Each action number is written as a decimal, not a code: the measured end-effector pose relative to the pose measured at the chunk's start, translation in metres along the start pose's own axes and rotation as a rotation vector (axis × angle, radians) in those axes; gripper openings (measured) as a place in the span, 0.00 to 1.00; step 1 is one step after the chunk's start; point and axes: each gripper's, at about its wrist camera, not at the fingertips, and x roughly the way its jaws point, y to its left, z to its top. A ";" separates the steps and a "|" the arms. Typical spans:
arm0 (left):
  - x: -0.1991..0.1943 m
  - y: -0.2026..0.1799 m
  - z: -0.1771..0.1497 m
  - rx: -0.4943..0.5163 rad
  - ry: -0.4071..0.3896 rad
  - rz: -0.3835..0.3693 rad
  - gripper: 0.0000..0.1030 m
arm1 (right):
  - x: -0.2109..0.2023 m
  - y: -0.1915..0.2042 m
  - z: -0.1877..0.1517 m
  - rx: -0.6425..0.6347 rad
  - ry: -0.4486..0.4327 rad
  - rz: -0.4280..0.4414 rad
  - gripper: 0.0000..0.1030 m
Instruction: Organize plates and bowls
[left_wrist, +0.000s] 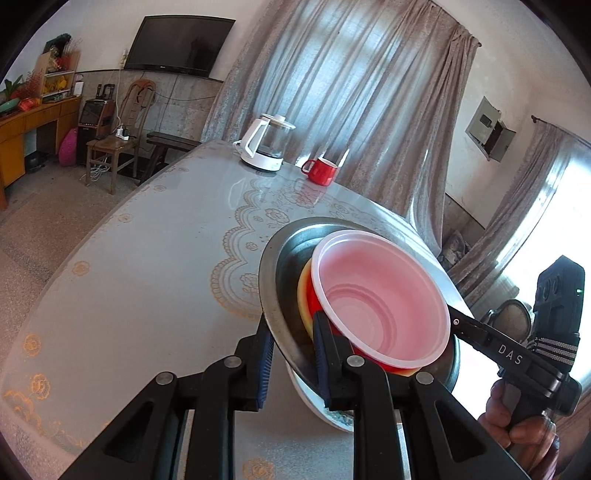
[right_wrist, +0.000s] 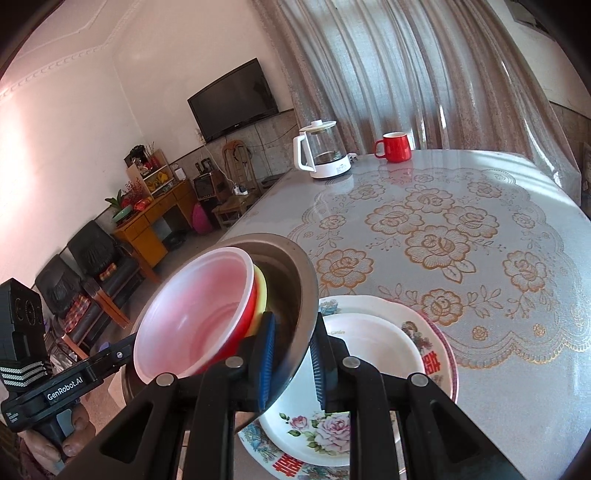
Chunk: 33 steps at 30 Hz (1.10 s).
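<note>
A steel bowl (left_wrist: 280, 266) (right_wrist: 291, 280) holds a nested yellow bowl (left_wrist: 303, 295) (right_wrist: 261, 291) and a red bowl with a pale pink inside (left_wrist: 373, 295) (right_wrist: 195, 317). Both grippers hold it in the air, tilted. My left gripper (left_wrist: 293, 354) is shut on its near rim. My right gripper (right_wrist: 291, 365) is shut on the opposite rim and also shows in the left wrist view (left_wrist: 480, 332). Below lies a stack of plates (right_wrist: 388, 354) (left_wrist: 332, 417): a white flowered plate on a larger one with a red pattern.
The table (right_wrist: 480, 240) has a grey cloth with gold flowers. A white kettle (left_wrist: 266, 144) (right_wrist: 323, 149) and a red mug (left_wrist: 320, 170) (right_wrist: 394, 146) stand at its far edge. Chairs, a wooden desk and a wall television lie beyond.
</note>
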 end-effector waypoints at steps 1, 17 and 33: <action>0.004 -0.005 0.000 0.010 0.008 -0.008 0.20 | -0.004 -0.004 0.000 0.008 -0.005 -0.009 0.18; 0.056 -0.038 -0.022 0.066 0.149 -0.018 0.22 | -0.009 -0.066 -0.024 0.132 0.049 -0.111 0.18; 0.069 -0.038 -0.036 0.092 0.197 -0.006 0.22 | 0.011 -0.079 -0.041 0.135 0.103 -0.150 0.17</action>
